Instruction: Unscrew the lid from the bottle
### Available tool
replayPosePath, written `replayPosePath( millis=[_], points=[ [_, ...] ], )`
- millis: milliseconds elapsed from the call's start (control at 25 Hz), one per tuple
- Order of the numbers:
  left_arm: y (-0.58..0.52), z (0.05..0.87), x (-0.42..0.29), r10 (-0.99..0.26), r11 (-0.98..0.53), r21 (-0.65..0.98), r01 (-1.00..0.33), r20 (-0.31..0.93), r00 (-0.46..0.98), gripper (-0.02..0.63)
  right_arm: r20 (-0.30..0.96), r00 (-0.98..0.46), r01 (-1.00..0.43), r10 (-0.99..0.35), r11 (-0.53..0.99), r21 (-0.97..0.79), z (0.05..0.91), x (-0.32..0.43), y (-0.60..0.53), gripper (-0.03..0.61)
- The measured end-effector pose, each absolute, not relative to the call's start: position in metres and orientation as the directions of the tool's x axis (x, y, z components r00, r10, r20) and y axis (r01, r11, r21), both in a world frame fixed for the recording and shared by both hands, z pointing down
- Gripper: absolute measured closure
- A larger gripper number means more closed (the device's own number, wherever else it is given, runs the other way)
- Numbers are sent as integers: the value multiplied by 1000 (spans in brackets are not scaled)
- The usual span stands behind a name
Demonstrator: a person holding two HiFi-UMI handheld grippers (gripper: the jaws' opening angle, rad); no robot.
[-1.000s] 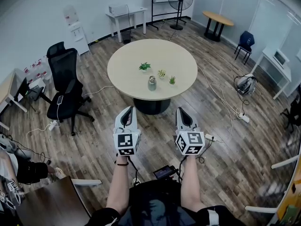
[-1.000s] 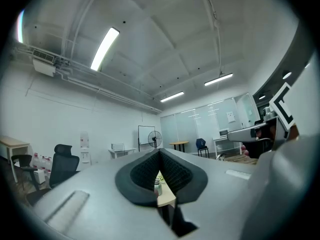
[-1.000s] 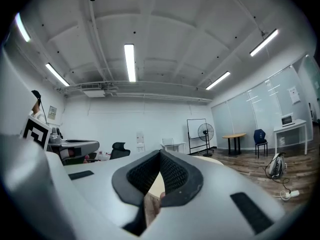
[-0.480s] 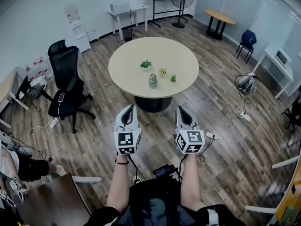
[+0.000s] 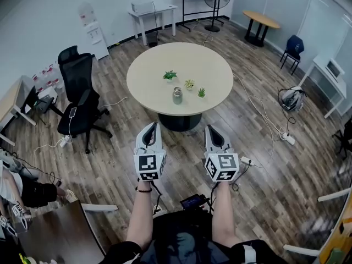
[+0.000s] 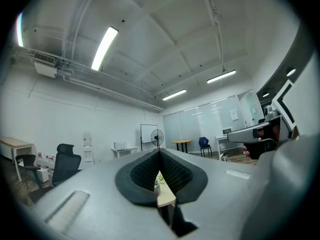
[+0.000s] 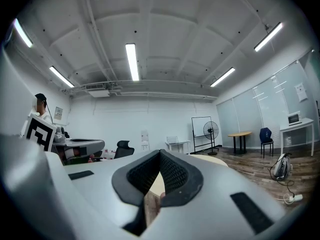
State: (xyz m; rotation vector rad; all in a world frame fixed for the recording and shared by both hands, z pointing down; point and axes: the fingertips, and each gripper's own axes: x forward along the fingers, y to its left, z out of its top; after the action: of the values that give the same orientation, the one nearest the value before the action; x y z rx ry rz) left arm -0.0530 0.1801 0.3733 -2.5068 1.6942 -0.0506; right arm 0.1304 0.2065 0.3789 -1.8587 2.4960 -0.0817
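A small grey metal bottle [image 5: 177, 95] with its lid on stands upright near the middle of the round beige table [image 5: 148, 73], far ahead of me. My left gripper [image 5: 149, 132] and right gripper [image 5: 211, 131] are held side by side over the wooden floor, well short of the table, both shut with nothing in them. Through the left gripper's shut jaws a sliver of the table and the bottle [image 6: 156, 183] shows. The right gripper view [image 7: 159, 184] shows only a strip of table between its jaws.
Three small potted plants [image 5: 170, 76] [image 5: 190, 84] [image 5: 202, 93] stand behind the bottle. A black office chair [image 5: 77, 103] is left of the table. Cables and a power strip [image 5: 285, 135] lie on the floor at right. A person [image 5: 22, 188] crouches at far left.
The head view has shifted slightly, with the table a little nearer and more centred. Both grippers keep their pose and stay shut.
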Motion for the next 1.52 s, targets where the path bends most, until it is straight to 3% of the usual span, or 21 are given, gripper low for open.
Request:
replayPosePath(
  millis=[400,1040,1520],
  points=[
    [131,383,-48,-943,-328,-108,-939,-23,332,612,17,-305,-950,-952,303,-82,391,149,156,575],
    [-130,394,-59,-912,-401,-70,-913,-65,405,612,16,-231,-973,-973,231,-10,392,140,-99,575],
    [-216,383,-27,-904,-416,-104,-904,-57,423,612,19,-224,-974,-974,224,-33,381,174,-185,574]
  ],
)
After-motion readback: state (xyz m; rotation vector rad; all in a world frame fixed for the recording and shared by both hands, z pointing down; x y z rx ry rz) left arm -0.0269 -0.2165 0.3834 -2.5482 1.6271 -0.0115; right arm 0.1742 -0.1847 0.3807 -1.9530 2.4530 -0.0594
